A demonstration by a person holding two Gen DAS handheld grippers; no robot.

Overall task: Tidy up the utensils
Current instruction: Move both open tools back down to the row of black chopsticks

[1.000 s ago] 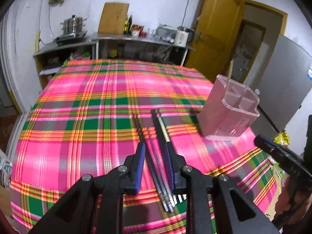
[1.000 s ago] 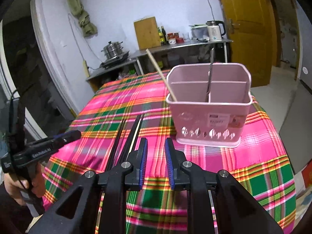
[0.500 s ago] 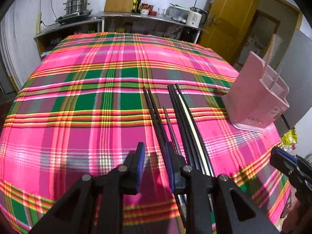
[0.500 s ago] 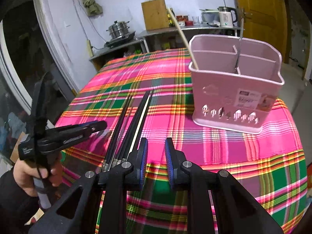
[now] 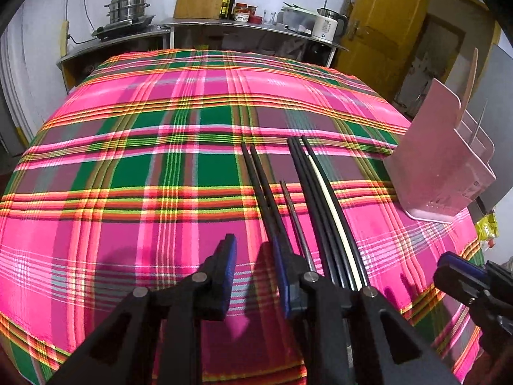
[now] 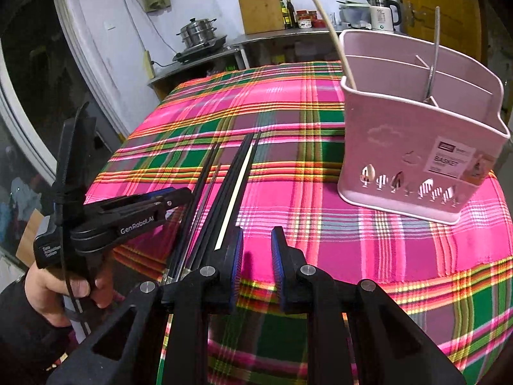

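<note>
A pink plastic utensil basket (image 6: 413,147) stands upright on the plaid tablecloth (image 5: 128,166), filling the upper right of the right wrist view and sitting at the right edge of the left wrist view. Thin walls split it into compartments. A pale wooden chopstick (image 6: 323,22) leans out of the front left corner compartment, tilted toward the upper left of the frame. A slim metal utensil (image 6: 433,61) stands almost upright against a divider near the middle; which compartment its lower end sits in cannot be told. No other contents are visible.

The loose chopsticks (image 5: 317,211) lie on the cloth in a rough bundle, well apart from the basket: in the left wrist view, two black ones (image 5: 256,176) on the left, a shorter metal stick (image 5: 293,215) beside them, then several black ones with a single cream one (image 5: 330,205) among them.

The left gripper (image 5: 255,256) hangs low over the cloth at the bottom centre of its view, jaws partly open with only bare cloth between them; its right finger overlaps the near end of the two black chopsticks, and whether it touches them is unclear. The right gripper (image 6: 256,250) is also parted a little and holds nothing, just right of the bundle's near ends. A hand (image 6: 61,292) at the lower left grips the left tool's handle.
</note>
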